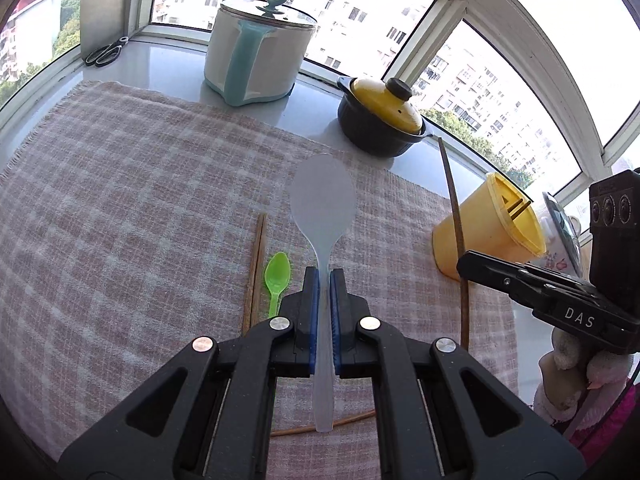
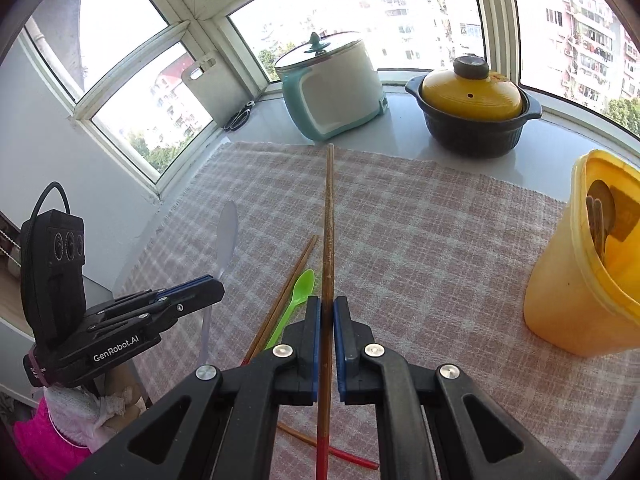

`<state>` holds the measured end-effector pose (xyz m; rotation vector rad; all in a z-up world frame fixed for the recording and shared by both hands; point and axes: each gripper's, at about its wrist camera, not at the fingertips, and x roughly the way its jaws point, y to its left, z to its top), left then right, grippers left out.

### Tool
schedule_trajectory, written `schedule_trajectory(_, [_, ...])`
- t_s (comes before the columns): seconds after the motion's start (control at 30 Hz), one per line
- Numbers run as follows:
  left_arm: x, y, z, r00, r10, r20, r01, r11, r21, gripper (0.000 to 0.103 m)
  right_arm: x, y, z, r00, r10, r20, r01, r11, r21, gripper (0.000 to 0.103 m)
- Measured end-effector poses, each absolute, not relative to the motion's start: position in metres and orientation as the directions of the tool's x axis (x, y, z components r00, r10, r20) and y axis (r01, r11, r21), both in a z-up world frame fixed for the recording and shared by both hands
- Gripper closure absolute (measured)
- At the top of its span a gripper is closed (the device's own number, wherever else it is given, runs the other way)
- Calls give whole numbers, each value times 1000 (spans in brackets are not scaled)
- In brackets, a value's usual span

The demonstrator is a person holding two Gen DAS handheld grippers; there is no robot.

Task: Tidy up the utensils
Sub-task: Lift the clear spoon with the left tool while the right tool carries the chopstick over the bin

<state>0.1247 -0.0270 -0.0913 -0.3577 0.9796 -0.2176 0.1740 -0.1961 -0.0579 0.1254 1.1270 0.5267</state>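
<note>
My left gripper is shut on the handle of a translucent white rice paddle, which points away from me above the checked cloth. My right gripper is shut on a long brown chopstick with a red end, held above the cloth. In the left wrist view that chopstick stands beside the yellow utensil cup. The cup holds several utensils. On the cloth lie a green plastic spoon and a pair of brown chopsticks. Another chopstick lies across the cloth near me.
A white and teal pot with a glass lid and a dark casserole with a yellow lid stand at the back by the windows. A cutting board and scissors are at the far left corner.
</note>
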Motion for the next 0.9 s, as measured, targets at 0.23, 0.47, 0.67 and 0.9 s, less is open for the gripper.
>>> schedule_trajectory(0.23, [131,-63,-66,572,-379,-727,85,909,-407,99,161,-244,-25,404,452,-795,-313,885,343,99])
schedule_trajectory(0.47, [143,-106,-44,592,-430,-682,150,890,-430,99,157,-295,2,474,412,-778,-272,909,315,99])
schedule_trajectory(0.67, [153,-142,-27,604,-466,-647,196,873,-446,99,159,-332,16,518,383,-765,-243,923,297,99])
schedule_trajectory(0.9, [171,-177,-7,622,-493,-608,233,858,-458,99,170,-370,25,551,360,-753,-216,933,289,99])
